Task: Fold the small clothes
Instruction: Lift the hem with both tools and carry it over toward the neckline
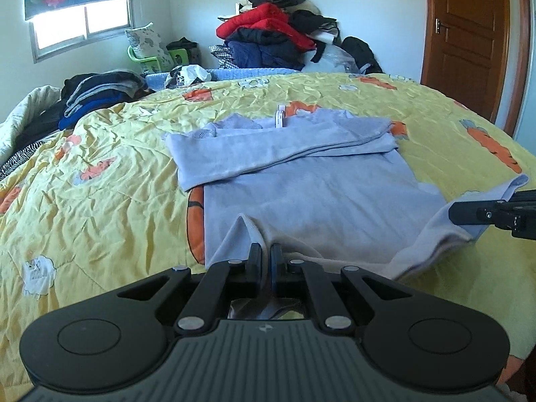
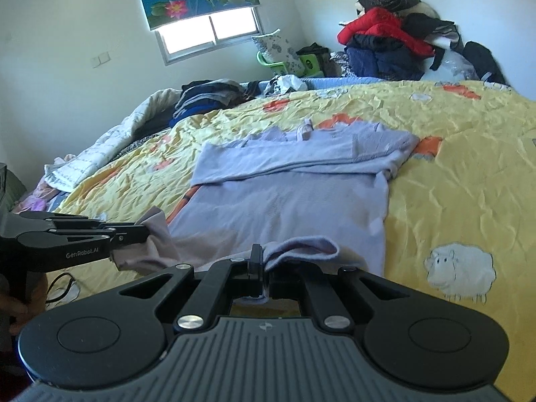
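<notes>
A bed [image 1: 100, 174] under a yellow quilt printed with sheep and carrots carries a pale lilac long-sleeved top [image 1: 301, 184], spread flat with its sleeves folded across the chest. The left gripper [image 1: 264, 258] has its jaws clamped tight on the near hem's left corner. The right gripper [image 2: 264, 261] pinches the other corner, lifted off the quilt.

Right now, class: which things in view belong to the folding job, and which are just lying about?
In the job:
- lilac long-sleeved top, sleeves folded across, near hem lifted
- left gripper, shut on hem
- right gripper, shut on hem

Lying about:
- carrot-and-sheep quilt
- coat pile
- folded dark clothes
- green chair
</notes>
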Tool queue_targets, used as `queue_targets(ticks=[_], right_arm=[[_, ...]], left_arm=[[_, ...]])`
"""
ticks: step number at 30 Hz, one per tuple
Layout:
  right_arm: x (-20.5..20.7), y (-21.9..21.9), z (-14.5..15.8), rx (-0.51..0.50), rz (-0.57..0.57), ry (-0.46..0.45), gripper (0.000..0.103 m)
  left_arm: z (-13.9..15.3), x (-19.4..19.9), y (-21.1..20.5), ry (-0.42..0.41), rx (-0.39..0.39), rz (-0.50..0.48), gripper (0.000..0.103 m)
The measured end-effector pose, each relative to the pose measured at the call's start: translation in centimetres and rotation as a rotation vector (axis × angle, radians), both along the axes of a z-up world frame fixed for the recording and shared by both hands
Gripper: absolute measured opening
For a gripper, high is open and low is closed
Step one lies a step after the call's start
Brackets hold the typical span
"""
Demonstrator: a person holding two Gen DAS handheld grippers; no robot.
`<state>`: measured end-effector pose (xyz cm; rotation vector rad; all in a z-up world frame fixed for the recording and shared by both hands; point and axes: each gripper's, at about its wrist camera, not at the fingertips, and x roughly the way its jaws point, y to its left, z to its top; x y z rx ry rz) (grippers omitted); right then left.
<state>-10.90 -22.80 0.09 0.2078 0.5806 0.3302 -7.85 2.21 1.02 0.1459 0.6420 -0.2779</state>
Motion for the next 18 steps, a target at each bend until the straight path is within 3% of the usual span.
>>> queue_targets(ticks=[18], right_arm=[[0.9, 0.39, 0.99, -0.038, -0.05, -0.067, 0.006]], left_arm=[[0.99, 1.01, -0.74, -0.06, 0.015, 0.027, 0.005]])
